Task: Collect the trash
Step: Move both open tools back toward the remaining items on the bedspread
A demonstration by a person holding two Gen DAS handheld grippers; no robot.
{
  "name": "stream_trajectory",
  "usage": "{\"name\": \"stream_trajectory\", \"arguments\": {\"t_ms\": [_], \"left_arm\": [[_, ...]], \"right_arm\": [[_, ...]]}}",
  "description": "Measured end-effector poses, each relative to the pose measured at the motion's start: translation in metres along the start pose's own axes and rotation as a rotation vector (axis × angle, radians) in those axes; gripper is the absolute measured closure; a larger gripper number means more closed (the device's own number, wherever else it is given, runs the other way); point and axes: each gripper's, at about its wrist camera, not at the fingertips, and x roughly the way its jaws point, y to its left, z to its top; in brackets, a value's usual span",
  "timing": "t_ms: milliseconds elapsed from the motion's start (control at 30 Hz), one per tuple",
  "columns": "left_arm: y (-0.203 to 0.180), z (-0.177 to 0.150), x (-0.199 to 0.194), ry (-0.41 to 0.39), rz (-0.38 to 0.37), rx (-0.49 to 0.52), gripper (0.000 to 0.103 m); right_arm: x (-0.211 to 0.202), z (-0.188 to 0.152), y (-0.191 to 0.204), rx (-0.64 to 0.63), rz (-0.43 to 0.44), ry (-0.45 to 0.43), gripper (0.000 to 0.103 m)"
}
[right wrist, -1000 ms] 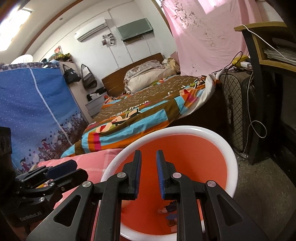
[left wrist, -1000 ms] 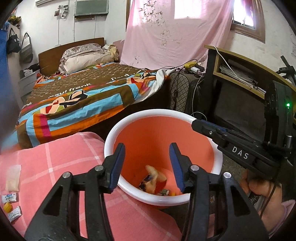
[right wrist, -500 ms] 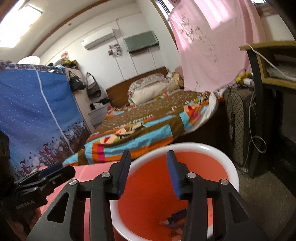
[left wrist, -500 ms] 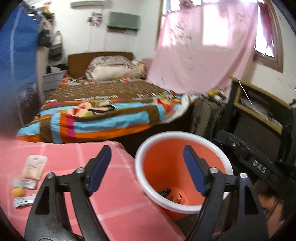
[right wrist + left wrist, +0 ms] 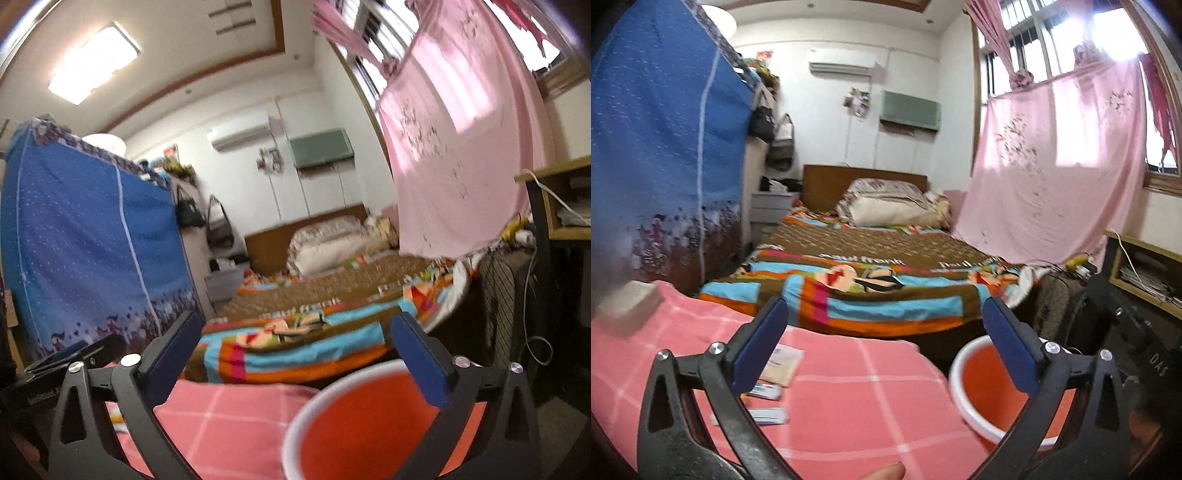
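An orange bin with a white rim stands beside the pink checked cloth; it also shows in the right wrist view. Several small wrappers and sachets lie on the cloth at the left. My left gripper is open wide and empty, raised above the cloth between wrappers and bin. My right gripper is open wide and empty, above the bin's near rim. The bin's contents are hidden now.
A bed with a striped blanket lies ahead. A blue fabric wardrobe stands at the left. A dark desk with shelves and cables is at the right. A pink curtain hangs behind.
Both grippers opened wide and lifted up from the bin. The left view swung left toward the cloth and wrappers; the right jaws, nearly shut a second ago, now stand far apart.
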Motion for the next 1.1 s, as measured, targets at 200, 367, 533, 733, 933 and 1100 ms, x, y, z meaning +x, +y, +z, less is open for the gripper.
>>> {"name": "stream_trajectory", "arguments": {"t_ms": [200,367,533,733,933,1100], "left_arm": [[0.04,0.0,-0.021,-0.057,0.076,-0.033,0.0],[0.071,-0.001,-0.034,-0.081,0.143,-0.033,0.0],[0.101,-0.002,-0.047,-0.107,0.207,-0.033,0.0],[0.129,-0.008,-0.05,-0.112,0.248,-0.043,0.0],[0.148,-0.021,-0.045,-0.074,0.258,-0.062,0.0],[0.157,-0.029,-0.028,0.041,0.246,-0.079,0.0]], "right_arm": [[0.001,-0.002,0.028,-0.013,0.076,-0.071,0.0],[0.007,-0.008,0.056,-0.036,0.125,-0.105,0.0],[0.011,-0.018,0.083,-0.08,0.169,-0.127,0.0],[0.022,-0.031,0.114,-0.128,0.221,-0.11,0.0],[0.04,-0.045,0.134,-0.164,0.25,-0.034,0.0],[0.06,-0.053,0.142,-0.202,0.239,0.068,0.0]]}}
